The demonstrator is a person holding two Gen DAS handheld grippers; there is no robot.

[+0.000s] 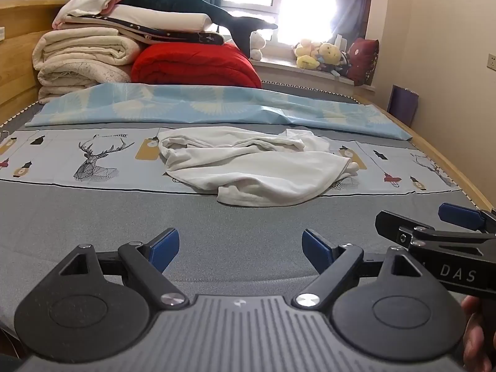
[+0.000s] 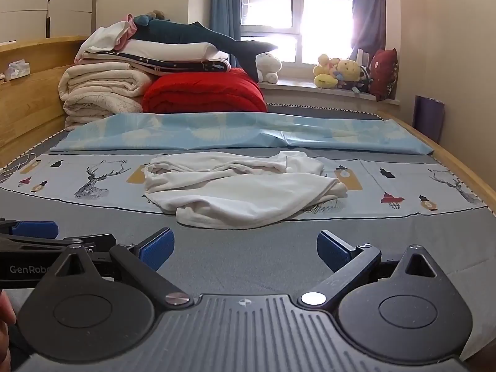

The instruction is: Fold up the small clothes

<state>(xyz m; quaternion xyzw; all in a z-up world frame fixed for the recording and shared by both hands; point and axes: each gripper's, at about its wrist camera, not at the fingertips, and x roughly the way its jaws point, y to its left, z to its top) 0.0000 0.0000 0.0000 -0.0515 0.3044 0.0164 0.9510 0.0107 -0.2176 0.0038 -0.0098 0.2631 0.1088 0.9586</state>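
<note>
The blue-padded fingers (image 1: pixel 164 245) of the left gripper (image 1: pixel 240 249) are spread wide apart, and nothing is held between them; only the grey bed cover (image 1: pixel 124 217) is seen below. In the same way, the fingers (image 2: pixel 156 248) of the right gripper (image 2: pixel 245 249) are opened wide and are empty. The two grippers are held side by side over the near part of the bed, both tilted a little downward, and each one is seen at the edge of the other's view.

Beyond the fingers, not touched by either gripper, a crumpled white soft garment (image 1: pixel 248 167) is laid on the bed. Its long axis runs from left to right across the bed. One bunched, rolled part is turned to the far side, and a rounded hem hangs toward the near side, over the edge of a pale printed cloth with deer drawings (image 1: pixel 93 161). Which end is the top of the garment cannot be told.

Farther away, a light blue sheet with pale fan patterns (image 1: pixel 217 105) is spread across the bed. At the far left, cream folded blankets (image 1: pixel 80 59) and a red quilt (image 1: pixel 195 65) are stacked, with a dark teal plush fish (image 1: pixel 186 3) on top. Stuffed toys (image 1: pixel 319 54) are placed on the window sill at the far right. No container is seen in either view.
</note>
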